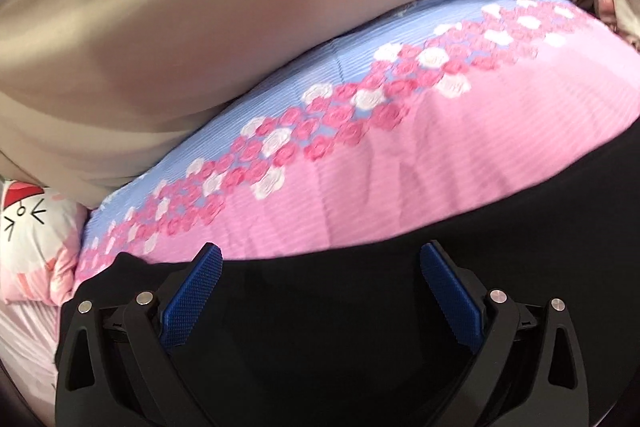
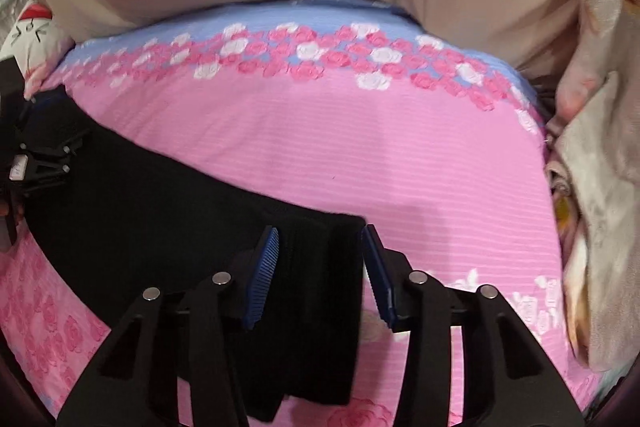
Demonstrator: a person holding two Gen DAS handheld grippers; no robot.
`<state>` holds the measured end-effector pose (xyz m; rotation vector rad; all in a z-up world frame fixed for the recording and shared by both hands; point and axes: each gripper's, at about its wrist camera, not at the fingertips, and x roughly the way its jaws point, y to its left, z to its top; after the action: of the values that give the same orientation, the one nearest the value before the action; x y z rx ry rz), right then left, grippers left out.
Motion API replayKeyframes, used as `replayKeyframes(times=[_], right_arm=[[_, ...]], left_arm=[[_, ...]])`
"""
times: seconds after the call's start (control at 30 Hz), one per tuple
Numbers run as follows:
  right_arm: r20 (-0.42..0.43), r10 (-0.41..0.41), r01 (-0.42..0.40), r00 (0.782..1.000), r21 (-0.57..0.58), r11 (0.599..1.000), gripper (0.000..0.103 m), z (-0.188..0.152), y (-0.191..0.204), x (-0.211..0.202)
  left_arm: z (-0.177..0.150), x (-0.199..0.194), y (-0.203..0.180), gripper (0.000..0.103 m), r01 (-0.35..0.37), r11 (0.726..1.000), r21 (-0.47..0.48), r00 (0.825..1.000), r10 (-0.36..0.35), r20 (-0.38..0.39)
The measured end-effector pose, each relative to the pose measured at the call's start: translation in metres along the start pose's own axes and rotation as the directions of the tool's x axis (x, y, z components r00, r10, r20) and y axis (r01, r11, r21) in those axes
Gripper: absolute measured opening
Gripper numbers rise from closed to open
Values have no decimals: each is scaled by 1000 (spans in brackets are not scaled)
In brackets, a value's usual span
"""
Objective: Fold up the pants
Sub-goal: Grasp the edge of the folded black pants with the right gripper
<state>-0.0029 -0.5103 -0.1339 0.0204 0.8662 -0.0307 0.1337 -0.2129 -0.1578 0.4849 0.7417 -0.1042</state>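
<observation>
At the far left of the bed a white cushion (image 1: 28, 223) with a drawn cartoon face lies pushed against the edge, clear of the working area; beside it the pink and blue flowered bedspread (image 1: 460, 155) is smoothed flat, which gives the cloth an even surface to be creased on. The black pants (image 2: 168, 203) lie stretched in a long band across that spread, apparently so that the legs stay straight for the fold. The left gripper (image 1: 320, 259) hovers over the left part of the band with its jaws spread wide and nothing pinched between the blue pads (image 1: 200, 287); black cloth lies under them, so it looks ready to take a hold there, though that is only a judgement. Further right, the right gripper (image 2: 320, 239) straddles the ribbed end of the pants, probably a cuff or waistband; its jaws stand partly apart with the cloth between them, the right pad at the cloth's edge, the left with a narrow gap showing, so no firm grip yet. At the far right a beige blanket (image 2: 600, 167) is bundled aside.
</observation>
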Motion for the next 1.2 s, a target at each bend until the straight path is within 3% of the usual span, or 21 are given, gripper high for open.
replayKeyframes(times=[0.07, 0.23, 0.4, 0.47, 0.53, 0.7, 0.87, 0.9, 1.0, 1.07, 1.17, 1.2], right_arm=[[-26, 117, -116, 993, 34, 993, 42, -1, -3, -6], [-181, 199, -188, 963, 74, 979, 41, -15, -11, 27], [-160, 327, -300, 931, 174, 938, 45, -16, -29, 27], [-157, 326, -296, 932, 187, 937, 39, -19, -30, 31], [-150, 332, -301, 931, 197, 933, 9, -19, -32, 32], [-111, 342, -314, 933, 211, 926, 6, -17, -27, 27], [-10, 255, -249, 967, 190, 950, 6, 0, -33, -11], [-8, 258, -251, 966, 189, 949, 6, 2, -35, -12], [-145, 200, -173, 969, 178, 969, 6, -10, -40, 26], [-100, 236, -209, 967, 223, 952, 6, -14, -49, 32], [-64, 222, -203, 973, 220, 954, 7, -8, -49, 25], [-81, 217, -195, 973, 218, 956, 12, -11, -49, 30]], left_arm=[[5, -6, 0, 98, 5, 1000, -5, 1000, -5, 10], [11, -24, -4, 98, 27, 1000, 2, 998, -27, 50], [14, -42, -14, 98, 66, 998, 15, 995, -66, 73], [14, -48, -17, 98, 88, 996, 11, 993, -88, 77], [16, -50, -19, 98, 98, 995, 10, 992, -99, 76], [18, -59, -26, 98, 113, 994, 14, 991, -114, 74], [21, -64, -29, 98, 116, 993, 36, 989, -119, 86], [22, -65, -30, 98, 110, 993, 39, 989, -113, 92], [20, -60, -32, 98, 104, 993, 50, 991, -108, 85], [16, -56, -32, 98, 93, 995, 48, 993, -96, 75], [9, -58, -25, 98, 94, 995, 34, 993, -96, 62], [6, -59, -22, 98, 92, 995, 31, 994, -94, 63]])
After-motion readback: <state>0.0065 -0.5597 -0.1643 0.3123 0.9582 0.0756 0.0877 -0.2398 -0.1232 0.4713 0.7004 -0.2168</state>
